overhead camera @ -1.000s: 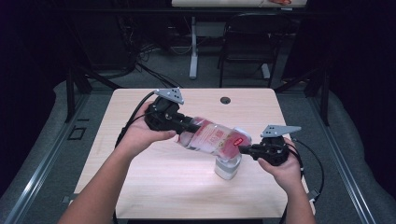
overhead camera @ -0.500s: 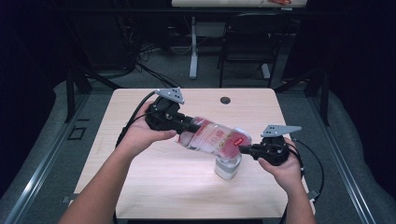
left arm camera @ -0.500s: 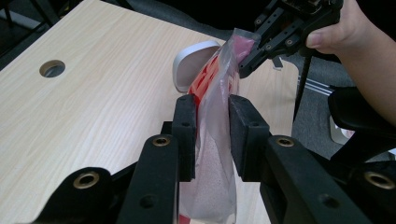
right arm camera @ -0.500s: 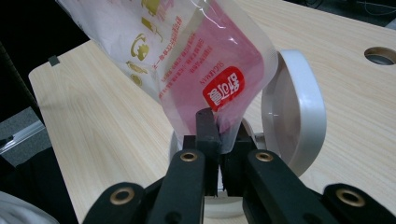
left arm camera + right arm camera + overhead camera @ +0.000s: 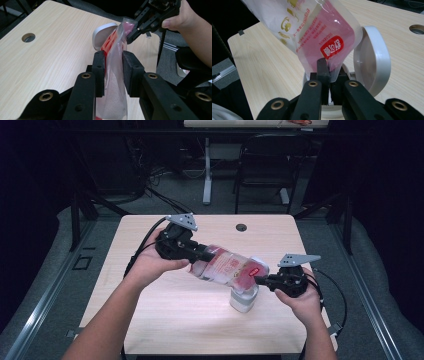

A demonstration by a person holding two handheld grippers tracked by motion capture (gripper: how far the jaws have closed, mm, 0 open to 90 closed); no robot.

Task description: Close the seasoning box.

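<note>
A clear plastic bag with red and pink print and white grains inside hangs tilted over the table. My left gripper is shut on its fuller upper end; both pads press the bag in the left gripper view. My right gripper is shut on the bag's lower pink end, pinching its edge. The right gripper also shows in the left gripper view. Directly under that end stands a white container with its round flip lid open.
A round cable hole lies near the table's far edge. Black cables trail from both grippers off the table sides. A chair and a table leg stand on the floor beyond the table.
</note>
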